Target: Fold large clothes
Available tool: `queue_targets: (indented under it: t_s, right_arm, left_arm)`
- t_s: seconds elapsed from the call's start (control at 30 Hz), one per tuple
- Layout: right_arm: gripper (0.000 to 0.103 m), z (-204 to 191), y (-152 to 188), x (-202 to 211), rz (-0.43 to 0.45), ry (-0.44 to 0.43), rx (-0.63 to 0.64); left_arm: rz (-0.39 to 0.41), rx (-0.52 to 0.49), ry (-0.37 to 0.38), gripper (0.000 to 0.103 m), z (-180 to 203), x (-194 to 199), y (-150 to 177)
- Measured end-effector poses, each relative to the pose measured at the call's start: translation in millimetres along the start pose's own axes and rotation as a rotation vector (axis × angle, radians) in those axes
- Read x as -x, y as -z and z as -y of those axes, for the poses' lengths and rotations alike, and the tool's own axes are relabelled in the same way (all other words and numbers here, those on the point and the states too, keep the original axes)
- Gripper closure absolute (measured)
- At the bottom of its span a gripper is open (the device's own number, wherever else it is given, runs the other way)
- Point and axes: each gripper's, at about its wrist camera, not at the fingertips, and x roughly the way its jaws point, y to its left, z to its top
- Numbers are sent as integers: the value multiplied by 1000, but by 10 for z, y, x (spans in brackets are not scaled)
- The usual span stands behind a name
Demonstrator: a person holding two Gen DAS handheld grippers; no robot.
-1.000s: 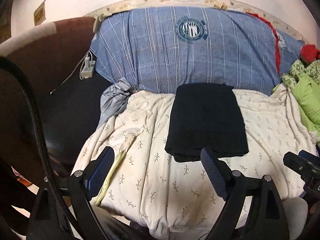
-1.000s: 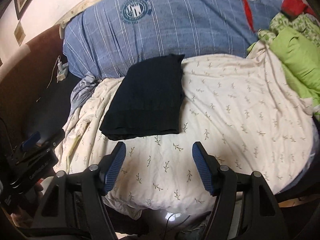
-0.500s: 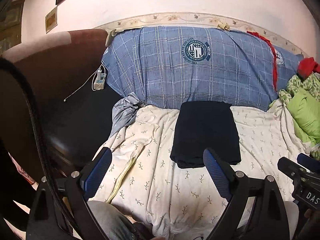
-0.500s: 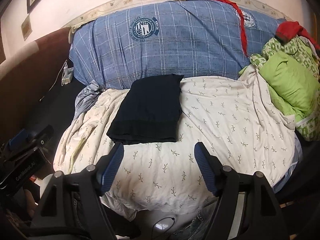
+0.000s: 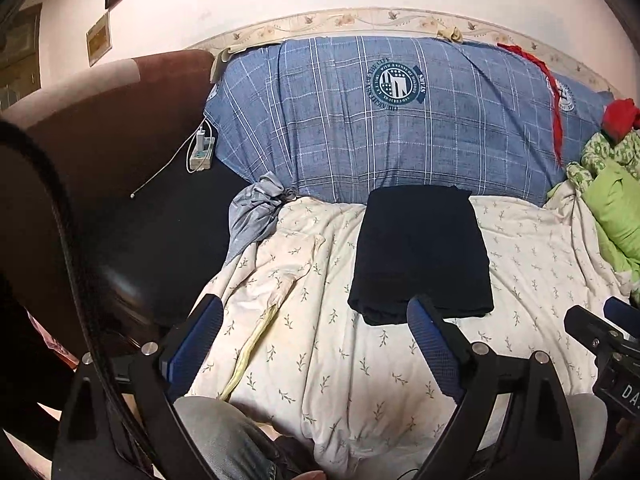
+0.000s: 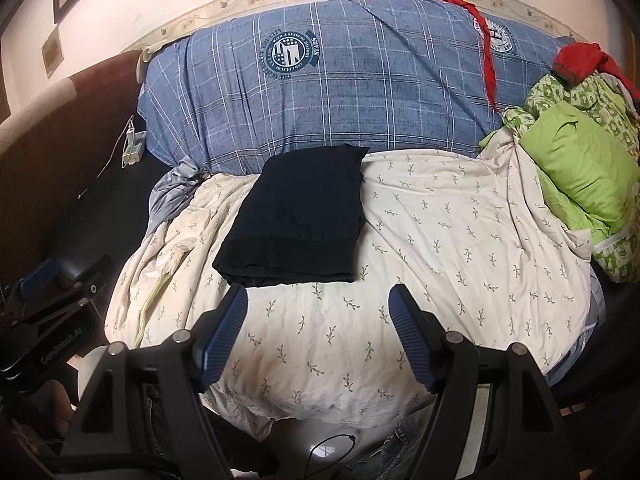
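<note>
A dark navy garment (image 5: 422, 252) lies folded into a flat rectangle on the cream leaf-print quilt (image 5: 360, 360), its far edge against the blue plaid bedding. It also shows in the right wrist view (image 6: 296, 216). My left gripper (image 5: 312, 316) is open and empty, held above the quilt's near edge, short of the garment. My right gripper (image 6: 318, 308) is open and empty, also above the quilt just short of the garment's near edge. Each gripper shows at the edge of the other's view.
Blue plaid bedding (image 6: 340, 80) with a round logo rises behind the quilt. Green bedding and red cloth (image 6: 580, 160) are piled at the right. A dark sofa (image 5: 100, 152) with a power strip and cable (image 5: 200, 148) lies to the left. My jeans-clad knee (image 5: 216, 436) is below.
Both grippers have pulled back and up from the folded garment, so the bed looks smaller and more wall shows. Both stay open and empty. The garment has not moved.
</note>
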Motion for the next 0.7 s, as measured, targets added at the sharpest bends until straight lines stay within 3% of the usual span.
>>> queue_targets:
  t_s: [0.7]
  right_arm:
    - [29,31,-25,-46,-4,14,-6]
  left_arm:
    - [-29,-11,-2,10,47,-112,11]
